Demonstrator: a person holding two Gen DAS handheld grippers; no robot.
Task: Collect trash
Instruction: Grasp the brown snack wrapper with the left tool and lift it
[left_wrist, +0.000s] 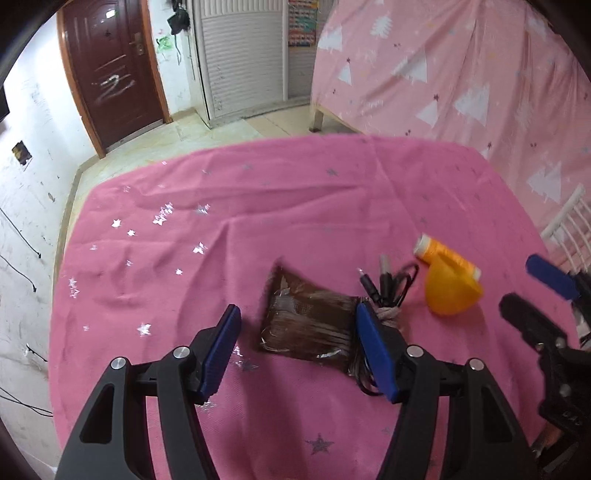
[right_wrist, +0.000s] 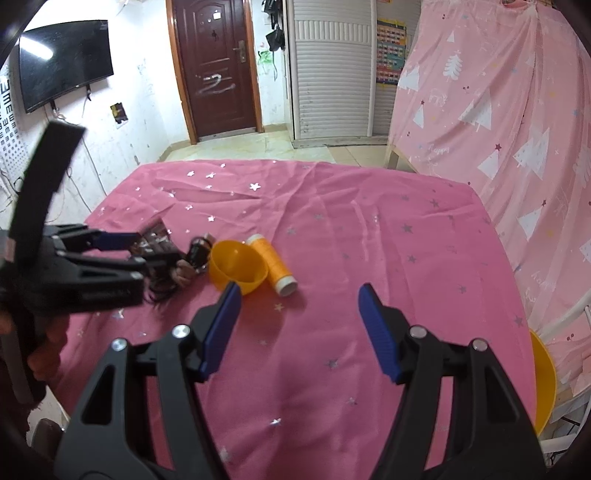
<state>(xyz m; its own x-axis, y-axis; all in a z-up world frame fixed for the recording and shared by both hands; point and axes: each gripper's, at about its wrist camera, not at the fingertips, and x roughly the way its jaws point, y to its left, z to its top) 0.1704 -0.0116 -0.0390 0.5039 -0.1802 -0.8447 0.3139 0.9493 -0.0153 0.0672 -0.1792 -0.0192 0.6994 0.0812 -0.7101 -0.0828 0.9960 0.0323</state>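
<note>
A brown plastic wrapper (left_wrist: 308, 321) lies on the pink star tablecloth (left_wrist: 258, 206). My left gripper (left_wrist: 299, 347) is open, low over the cloth, with the wrapper between its blue fingers and against the right one. A black cable (left_wrist: 391, 284) and some dark hair-like tangle lie by the wrapper's right end. An orange cup (left_wrist: 448, 291) lies on its side next to an orange thread spool (left_wrist: 447, 256). My right gripper (right_wrist: 297, 328) is open and empty over bare cloth, to the right of the cup (right_wrist: 236, 271) and spool (right_wrist: 273, 264). The left gripper (right_wrist: 110, 254) shows in the right wrist view.
A yellow bowl (right_wrist: 543, 376) sits past the table's right edge beside a white rack (right_wrist: 569, 317). A pink tree-print curtain (right_wrist: 498, 110) hangs at the right. A brown door (right_wrist: 218, 70), a white cabinet (right_wrist: 332, 70) and a wall TV (right_wrist: 62, 70) stand beyond.
</note>
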